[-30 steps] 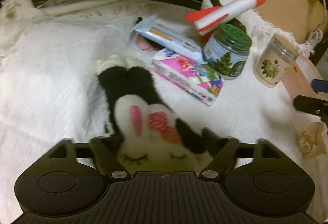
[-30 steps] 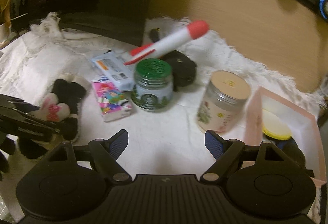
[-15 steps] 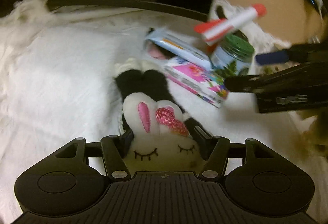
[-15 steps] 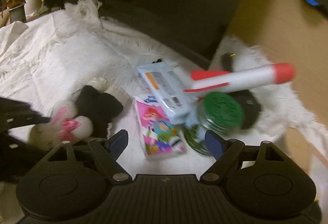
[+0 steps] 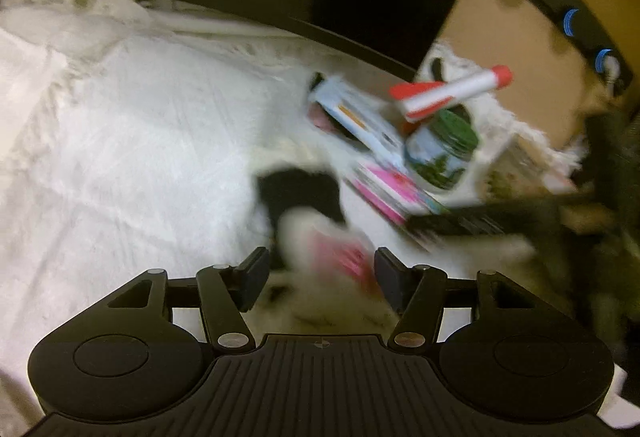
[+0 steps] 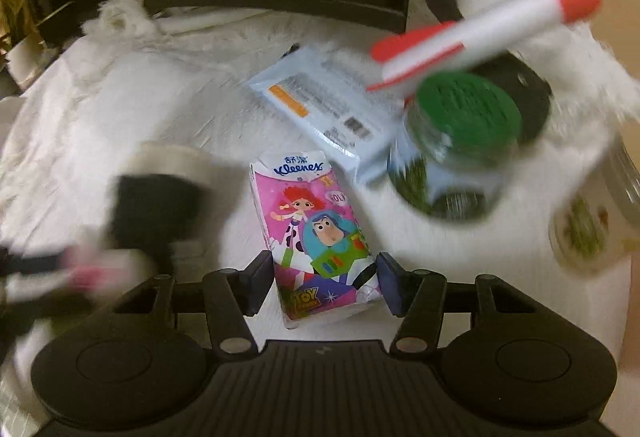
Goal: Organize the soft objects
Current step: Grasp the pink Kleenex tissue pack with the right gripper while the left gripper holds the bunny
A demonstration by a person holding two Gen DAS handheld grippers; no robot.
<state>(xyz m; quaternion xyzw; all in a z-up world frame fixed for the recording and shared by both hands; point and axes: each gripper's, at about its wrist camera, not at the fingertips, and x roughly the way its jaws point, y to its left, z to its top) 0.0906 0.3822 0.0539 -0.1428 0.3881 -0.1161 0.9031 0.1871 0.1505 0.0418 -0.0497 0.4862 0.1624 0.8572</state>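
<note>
At lower left, the left gripper (image 5: 318, 273) clenches the plush bunny (image 5: 320, 257) by its soft, light head. Lower centre, the right gripper (image 6: 324, 283), jaws just closing, straddles the squashy tissue pack (image 6: 320, 237); contact unclear.

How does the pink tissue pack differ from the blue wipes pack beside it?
The tissue pack is pink with cartoon figures; the wipes pack is pale blue with an orange stripe and a barcode. The tissue pack lies between the fingers of the right claw; the wipes pack lies farther back, its corner by the green-lidded jar. Both are soft packs lying flat on the white cloth.
</note>
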